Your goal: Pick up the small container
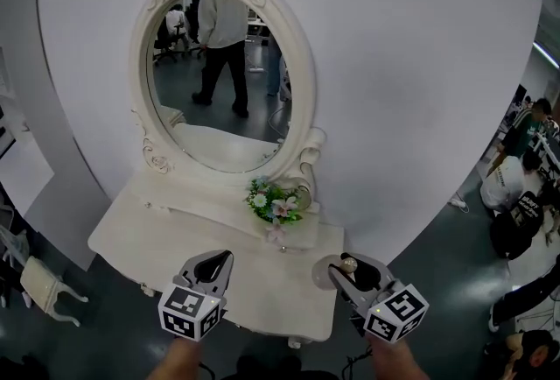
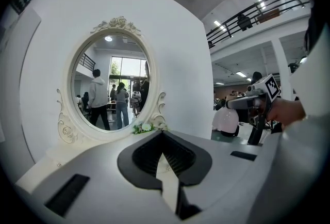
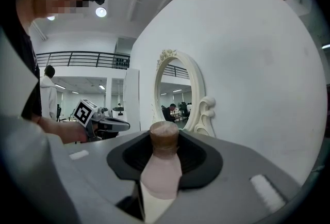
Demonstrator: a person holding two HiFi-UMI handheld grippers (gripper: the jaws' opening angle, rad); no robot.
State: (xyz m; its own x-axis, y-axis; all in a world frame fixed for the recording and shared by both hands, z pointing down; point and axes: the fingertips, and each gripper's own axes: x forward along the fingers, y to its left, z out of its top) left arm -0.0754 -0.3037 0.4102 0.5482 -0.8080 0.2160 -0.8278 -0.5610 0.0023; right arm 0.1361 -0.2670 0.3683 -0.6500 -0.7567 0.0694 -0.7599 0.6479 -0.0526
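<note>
The small container [image 3: 161, 171] is a pale pink bottle with a brown cap. It stands upright between the jaws of my right gripper [image 3: 164, 163], which is shut on it. In the head view its cap [image 1: 349, 264] shows at the tip of the right gripper [image 1: 352, 270], above the right front corner of the white dressing table [image 1: 131, 234]. My left gripper [image 1: 213, 270] hovers over the table's front edge, level with the right one. Its jaws [image 2: 166, 166] are shut with nothing between them.
An oval mirror [image 1: 219, 80] in an ornate white frame stands at the back of the table, against a curved white wall. A small bunch of flowers [image 1: 276, 203] lies at its base. A white chair [image 1: 39, 282] stands lower left. People [image 1: 525, 186] are at the far right.
</note>
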